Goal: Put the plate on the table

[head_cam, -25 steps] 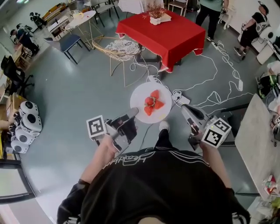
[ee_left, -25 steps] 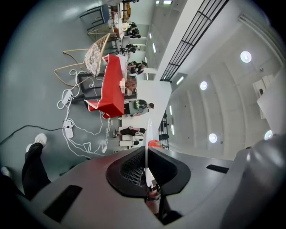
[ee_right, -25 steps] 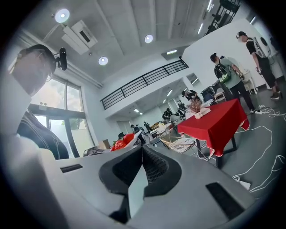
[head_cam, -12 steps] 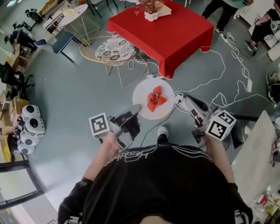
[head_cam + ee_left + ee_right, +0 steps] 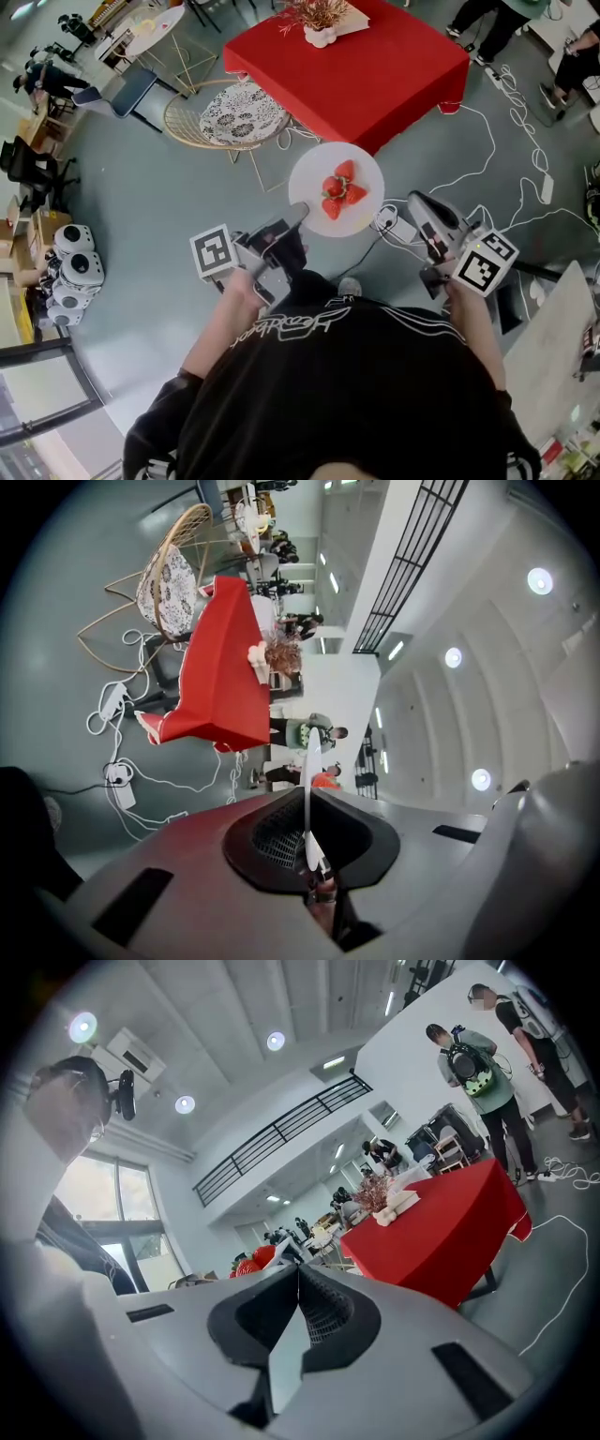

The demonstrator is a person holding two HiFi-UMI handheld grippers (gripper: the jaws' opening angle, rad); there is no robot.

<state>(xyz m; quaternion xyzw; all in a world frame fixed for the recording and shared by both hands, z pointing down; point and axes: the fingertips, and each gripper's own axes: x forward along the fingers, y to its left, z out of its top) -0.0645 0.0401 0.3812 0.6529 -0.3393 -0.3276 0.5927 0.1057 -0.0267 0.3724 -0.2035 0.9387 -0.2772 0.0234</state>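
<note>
A white plate (image 5: 364,208) with strawberries (image 5: 339,190) is held level above the grey floor. My left gripper (image 5: 298,212) is shut on the plate's near left rim. In the left gripper view the plate (image 5: 310,761) shows edge-on as a thin white line between the closed jaws. My right gripper (image 5: 413,199) hovers to the right of the plate, apart from it, jaws shut on nothing. The red-clothed table (image 5: 375,66) stands just beyond the plate, with a white vase of dried flowers (image 5: 319,28) on it. The right gripper view shows the table (image 5: 450,1232) ahead and the strawberries (image 5: 251,1262) at the left.
A wicker chair (image 5: 230,112) with a patterned cushion stands left of the table. White cables (image 5: 497,141) and a power strip (image 5: 398,230) lie on the floor at the right. People (image 5: 487,28) stand beyond the table. A light counter (image 5: 553,356) is at my right.
The plate and both grippers have been carried forward, and the red table now lies much closer to the plate. The left grip on the rim is unchanged.
</note>
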